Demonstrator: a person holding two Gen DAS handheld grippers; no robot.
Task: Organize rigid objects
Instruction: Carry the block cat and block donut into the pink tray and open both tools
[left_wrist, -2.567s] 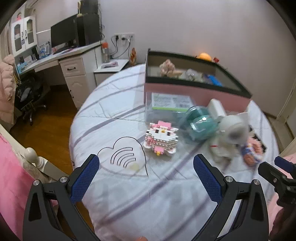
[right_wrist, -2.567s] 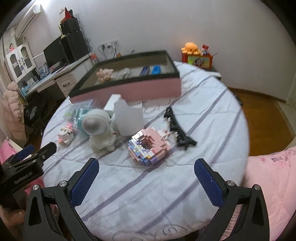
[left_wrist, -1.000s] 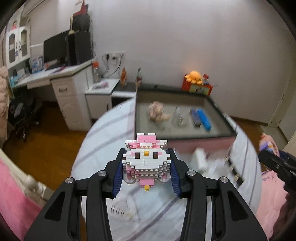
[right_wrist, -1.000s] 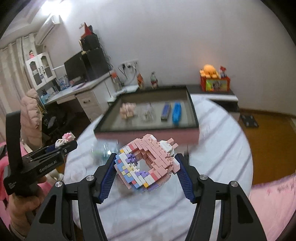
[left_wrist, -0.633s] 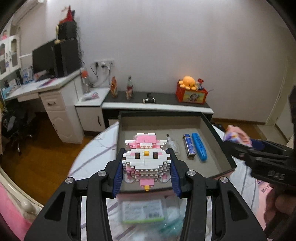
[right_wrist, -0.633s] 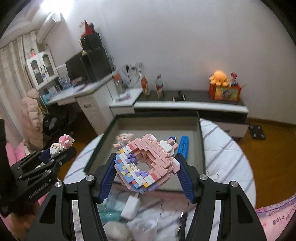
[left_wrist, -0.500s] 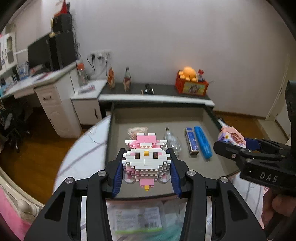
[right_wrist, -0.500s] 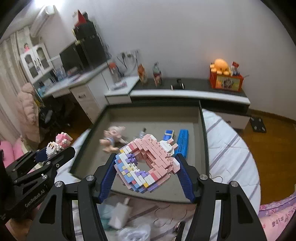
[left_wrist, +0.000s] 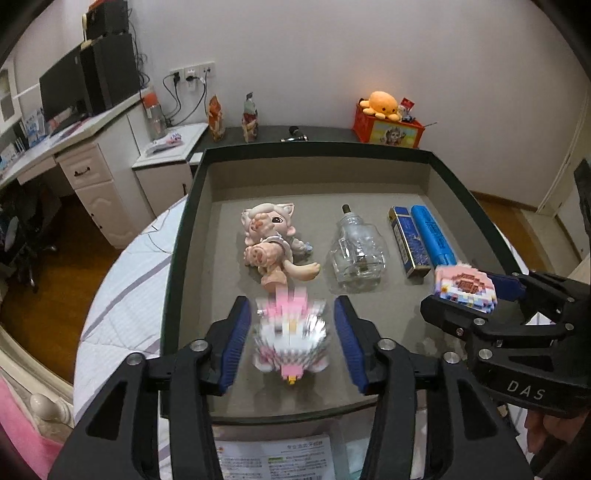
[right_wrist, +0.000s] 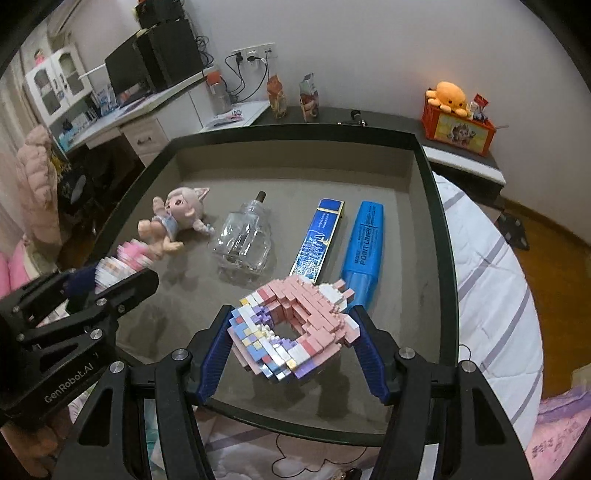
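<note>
A dark-rimmed tray (left_wrist: 181, 236) with a grey floor lies below both grippers. My left gripper (left_wrist: 290, 308) hangs over its near part with jaws opening. The pink-and-white brick cat (left_wrist: 291, 339) is blurred between the pads, with a gap on each side. My right gripper (right_wrist: 291, 317) is shut on a pink, white and purple brick ring (right_wrist: 295, 332), held just above the tray floor near the blue highlighter (right_wrist: 365, 240). From the left wrist view the brick ring (left_wrist: 463, 282) shows at the right, in the right gripper (left_wrist: 476, 295).
In the tray lie a pink doll figure (left_wrist: 273, 240), a glass bottle (left_wrist: 356, 251) and a blue lighter box (left_wrist: 406, 240). The tray rests on a bed with a striped sheet (left_wrist: 122, 295). A printed packet (left_wrist: 273, 458) lies under the front rim.
Both grippers came forward and down over the tray. The left jaws have spread and the brick cat has slipped lower between them, blurred. The right grip on the brick ring is unchanged.
</note>
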